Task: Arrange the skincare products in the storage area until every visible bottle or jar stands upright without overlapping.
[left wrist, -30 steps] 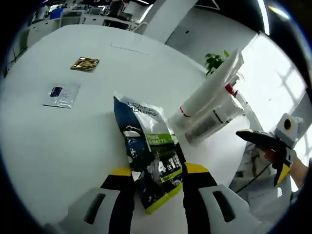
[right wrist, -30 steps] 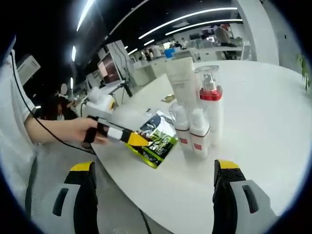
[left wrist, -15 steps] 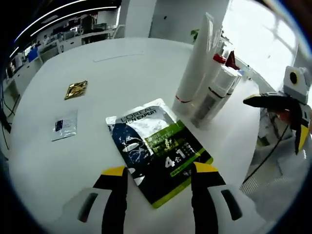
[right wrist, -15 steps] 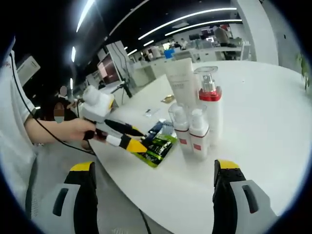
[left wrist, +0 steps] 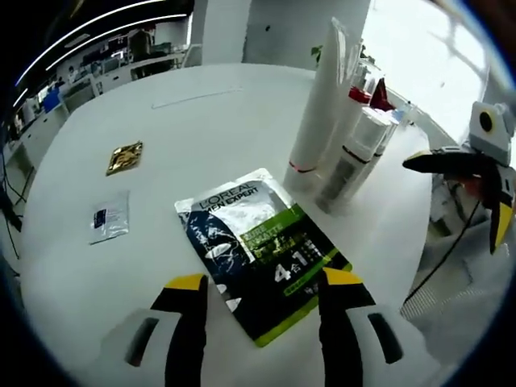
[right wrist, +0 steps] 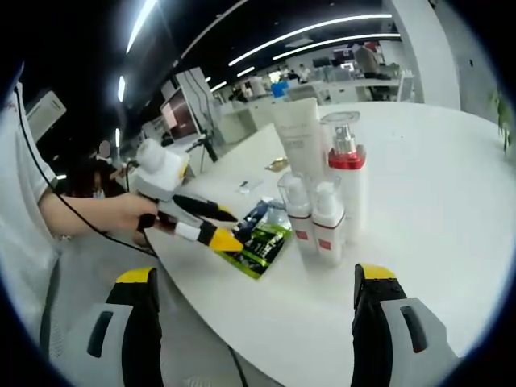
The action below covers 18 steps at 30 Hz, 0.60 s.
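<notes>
My left gripper (left wrist: 258,292) is open, empty, jaws straddling one flat glossy sachet (left wrist: 262,250) at lower centre. My right gripper (right wrist: 256,290) is open, empty. Round white table (left wrist: 161,145) in an office. Upper right: four upright white bottles (left wrist: 343,153). Left: two small packets (left wrist: 110,216).

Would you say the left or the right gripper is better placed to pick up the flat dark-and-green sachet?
Left: the open left gripper hangs directly over the dark-and-green sachet, while the right gripper sits off the table edge.
</notes>
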Each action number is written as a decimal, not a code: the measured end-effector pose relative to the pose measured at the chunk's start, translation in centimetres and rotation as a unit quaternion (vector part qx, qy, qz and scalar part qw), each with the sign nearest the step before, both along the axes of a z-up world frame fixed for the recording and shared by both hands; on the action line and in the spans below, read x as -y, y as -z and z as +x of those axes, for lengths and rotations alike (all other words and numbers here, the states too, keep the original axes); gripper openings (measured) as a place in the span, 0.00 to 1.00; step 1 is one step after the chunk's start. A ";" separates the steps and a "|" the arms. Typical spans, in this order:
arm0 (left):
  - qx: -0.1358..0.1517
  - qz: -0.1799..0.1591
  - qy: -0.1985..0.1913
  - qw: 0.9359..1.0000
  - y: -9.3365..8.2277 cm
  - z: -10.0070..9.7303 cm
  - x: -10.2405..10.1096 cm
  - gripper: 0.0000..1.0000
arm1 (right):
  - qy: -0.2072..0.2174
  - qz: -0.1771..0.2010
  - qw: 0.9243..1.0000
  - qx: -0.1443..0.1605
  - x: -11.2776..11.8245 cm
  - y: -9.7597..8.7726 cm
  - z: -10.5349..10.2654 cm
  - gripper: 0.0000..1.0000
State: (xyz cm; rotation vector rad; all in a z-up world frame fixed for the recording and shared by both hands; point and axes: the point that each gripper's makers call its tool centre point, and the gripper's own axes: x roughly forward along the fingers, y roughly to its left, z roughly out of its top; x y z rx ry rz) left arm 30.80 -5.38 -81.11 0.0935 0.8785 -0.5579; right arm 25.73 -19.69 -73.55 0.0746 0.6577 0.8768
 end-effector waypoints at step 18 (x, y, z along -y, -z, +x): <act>0.035 0.016 -0.031 0.999 -3.3 -1.5 -3.5 0.70 | -0.007 -0.012 1.000 0.024 -0.3 -0.9 0.0 1.00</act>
